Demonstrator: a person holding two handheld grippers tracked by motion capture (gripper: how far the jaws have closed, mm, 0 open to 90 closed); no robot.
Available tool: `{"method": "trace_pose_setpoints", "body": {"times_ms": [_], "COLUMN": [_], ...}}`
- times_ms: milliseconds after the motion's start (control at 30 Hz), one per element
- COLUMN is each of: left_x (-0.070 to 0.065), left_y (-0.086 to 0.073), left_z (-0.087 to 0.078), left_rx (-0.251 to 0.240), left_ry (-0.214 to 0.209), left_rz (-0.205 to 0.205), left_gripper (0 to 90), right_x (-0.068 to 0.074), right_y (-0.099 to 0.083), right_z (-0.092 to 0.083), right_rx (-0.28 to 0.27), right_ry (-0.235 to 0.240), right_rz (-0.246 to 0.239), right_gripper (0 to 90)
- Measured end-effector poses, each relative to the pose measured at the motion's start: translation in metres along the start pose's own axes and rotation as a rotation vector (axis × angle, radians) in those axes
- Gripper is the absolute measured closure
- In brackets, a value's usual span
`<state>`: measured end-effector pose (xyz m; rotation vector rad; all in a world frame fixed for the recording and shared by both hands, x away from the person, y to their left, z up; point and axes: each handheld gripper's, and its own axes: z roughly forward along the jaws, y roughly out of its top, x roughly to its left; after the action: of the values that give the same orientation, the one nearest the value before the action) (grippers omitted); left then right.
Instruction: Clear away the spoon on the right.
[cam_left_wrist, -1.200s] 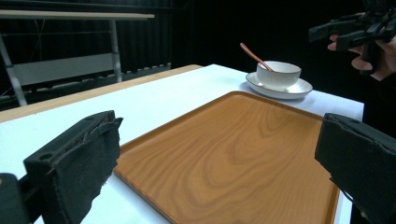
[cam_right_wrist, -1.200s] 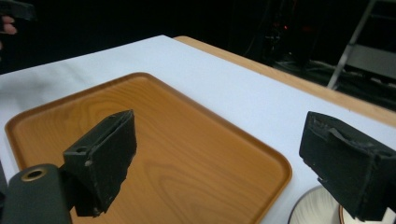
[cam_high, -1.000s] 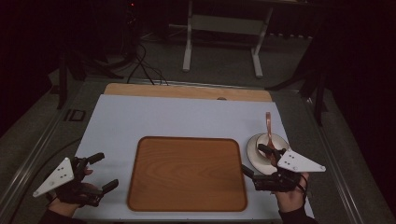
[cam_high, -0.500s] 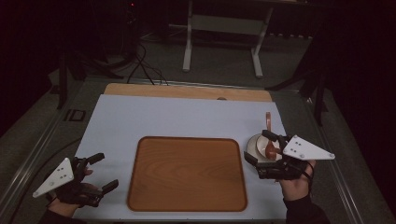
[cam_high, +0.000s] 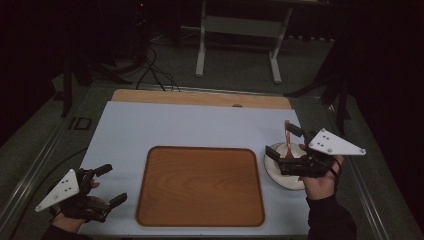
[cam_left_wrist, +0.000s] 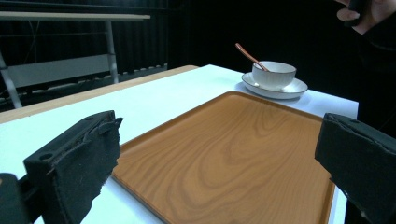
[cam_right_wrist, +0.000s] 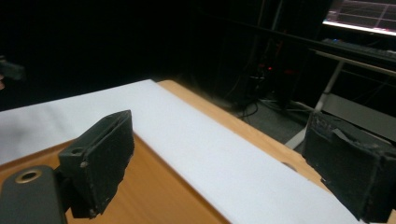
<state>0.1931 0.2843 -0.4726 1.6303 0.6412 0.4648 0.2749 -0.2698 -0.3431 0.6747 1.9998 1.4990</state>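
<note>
A white bowl (cam_left_wrist: 274, 73) stands on a white saucer (cam_high: 280, 179) at the table's right, with a copper spoon (cam_high: 287, 131) leaning out of it. My right gripper (cam_high: 281, 141) hovers open over the bowl's left side, hiding part of it, nothing between its jaws. A brown wooden tray (cam_high: 200, 186) lies empty in the middle. My left gripper (cam_high: 112, 184) rests open near the front left corner, left of the tray. The left gripper view looks across the tray (cam_left_wrist: 233, 149) to the spoon (cam_left_wrist: 247, 53) and the saucer (cam_left_wrist: 275, 89). The right gripper view faces the tray's corner (cam_right_wrist: 154, 196).
A pale mat (cam_high: 190, 125) covers the table, with a bare wooden strip (cam_high: 200, 97) along the far edge. Beyond it stand a metal frame (cam_high: 237, 30) and floor cables (cam_high: 155, 75). A lit screen (cam_right_wrist: 359, 14) glows in the right gripper view.
My right gripper has risen and moved away from me, from the saucer's near side to above the bowl. The left gripper has stayed put.
</note>
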Motion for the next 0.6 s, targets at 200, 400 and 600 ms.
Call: {"method": "trace_pose_setpoints", "body": {"times_ms": [200, 400, 600], "left_x": [0.000, 0.000, 0.001], "left_y": [0.000, 0.000, 0.000], "left_z": [0.000, 0.000, 0.000], "left_rx": [0.001, 0.003, -0.001], "left_ry": [-0.002, -0.002, -0.003], "left_rz": [-0.001, -0.002, -0.009], "left_gripper": [0.1, 0.1, 0.1], "right_x": [-0.014, -0.031, -0.044], "right_y": [0.004, 0.004, 0.002], "right_z": [0.005, 0.013, 0.018], "right_rx": [0.000, 0.027, 0.048], "right_ry": [-0.045, -0.105, -0.135], "right_rz": [0.039, 0.052, 0.071], "right_gripper": [9.1, 9.1, 9.2]}}
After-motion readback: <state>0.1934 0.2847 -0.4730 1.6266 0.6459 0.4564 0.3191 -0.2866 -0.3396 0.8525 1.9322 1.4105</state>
